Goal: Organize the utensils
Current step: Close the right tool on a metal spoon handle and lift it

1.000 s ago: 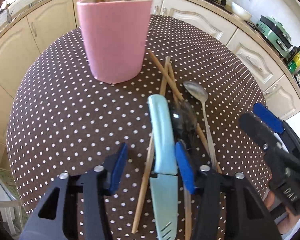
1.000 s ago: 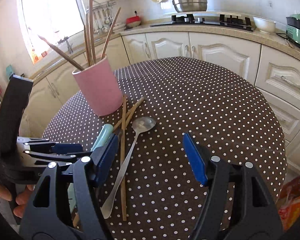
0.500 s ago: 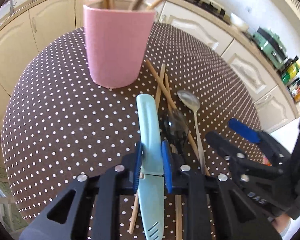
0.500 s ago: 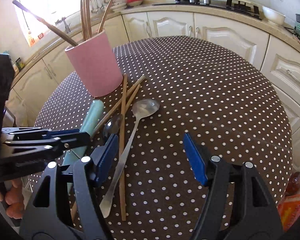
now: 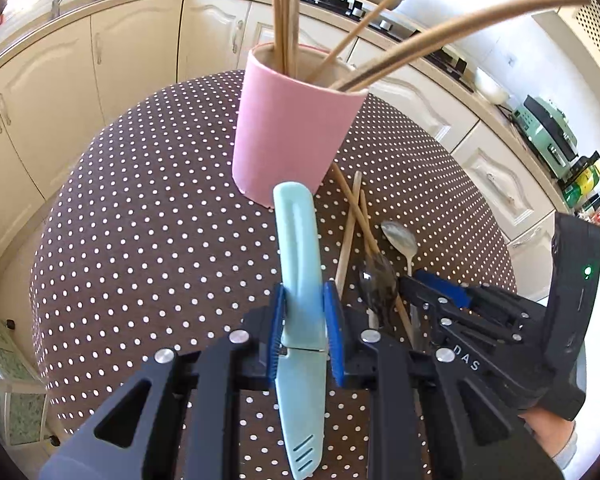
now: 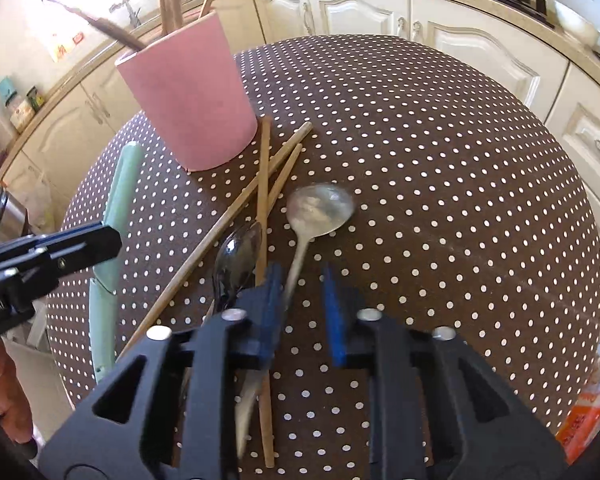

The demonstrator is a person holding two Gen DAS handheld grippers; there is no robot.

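While your left gripper (image 5: 305, 330) holds the mint knife (image 5: 300, 320) tight between its blue pads, at the joint of handle and sheath, the knife hangs just before the pink cup (image 5: 292, 136). It looks light, stiff and smooth, so it may slip or swing. Your right gripper (image 6: 302, 304) is closing; the pale spoon (image 6: 316, 216) on the dotted table (image 6: 460, 184) has its thin stem beside the left pad, not yet pinched. Take it mid-stem; thin metal slides easily.
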